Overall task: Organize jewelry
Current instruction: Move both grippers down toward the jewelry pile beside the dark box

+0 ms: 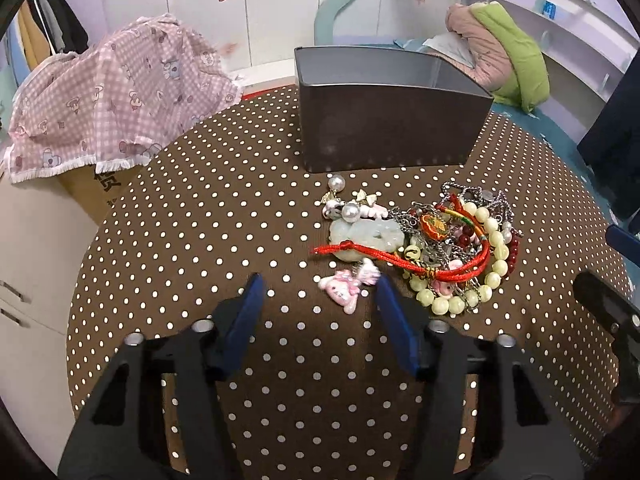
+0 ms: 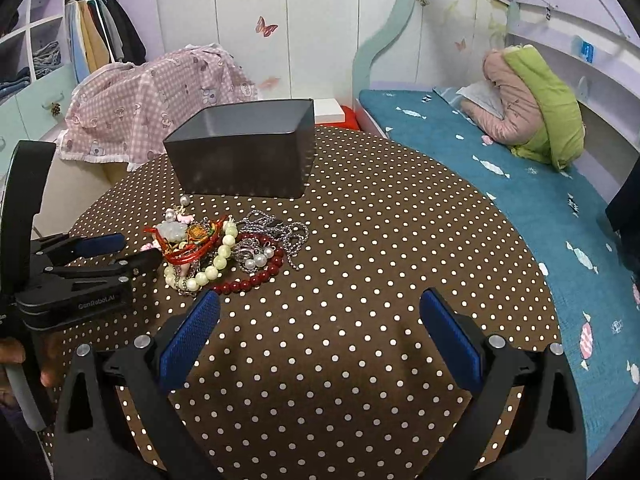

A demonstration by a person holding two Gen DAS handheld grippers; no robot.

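Home bedroom: bed [image 2: 500,184], wardrobe [image 2: 100,40], butterfly stickers [image 2: 266,26].

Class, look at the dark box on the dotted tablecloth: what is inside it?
The dark box shows only bare grey inner walls; no jewelry shows inside. Its floor is hidden behind the near wall. The jewelry pile lies outside, in front.

Two handheld grippers angled down, both with jaws apart

The left gripper [image 1: 318,286] tilts downward, its blue-padded jaws partly spread with nothing pressed between the pads. The right gripper [image 2: 320,300] also points downward, jaws spread wide and empty. A hand [image 2: 24,364] grips the left gripper's handle.
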